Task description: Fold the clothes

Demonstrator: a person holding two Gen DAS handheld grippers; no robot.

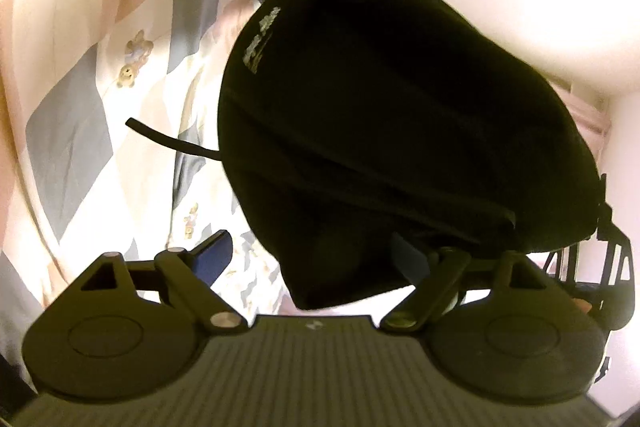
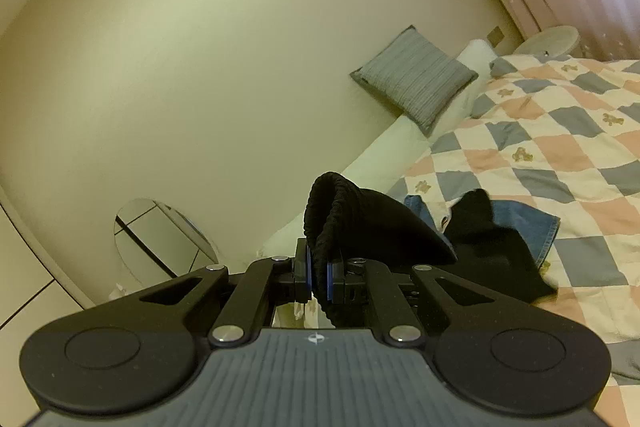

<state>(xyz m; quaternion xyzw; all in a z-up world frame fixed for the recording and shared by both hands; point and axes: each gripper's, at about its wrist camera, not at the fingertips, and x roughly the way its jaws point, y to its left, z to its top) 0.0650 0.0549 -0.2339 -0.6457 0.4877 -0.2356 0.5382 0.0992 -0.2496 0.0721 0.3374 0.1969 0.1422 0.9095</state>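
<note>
A black garment (image 1: 400,115) with a small pale print and a loose drawstring (image 1: 172,141) hangs in the air over the bed, filling the left wrist view. My left gripper (image 1: 310,257) is open, its blue pads (image 1: 212,255) wide apart, and the garment's lower corner hangs between them. I cannot tell whether cloth touches the right pad. My right gripper (image 2: 319,277) is shut on the gathered, ribbed edge of the black garment (image 2: 360,223), which arches up over the fingers. The right gripper's frame (image 1: 612,259) shows at the left view's right edge.
Below lies a pink, grey and white checked quilt (image 2: 540,155) with teddy-bear prints. Blue jeans (image 2: 532,223) and more black cloth (image 2: 496,251) lie on it. A grey striped pillow (image 2: 416,79) leans against the cream wall. An oval mirror (image 2: 164,239) and a round side table (image 2: 552,41) stand nearby.
</note>
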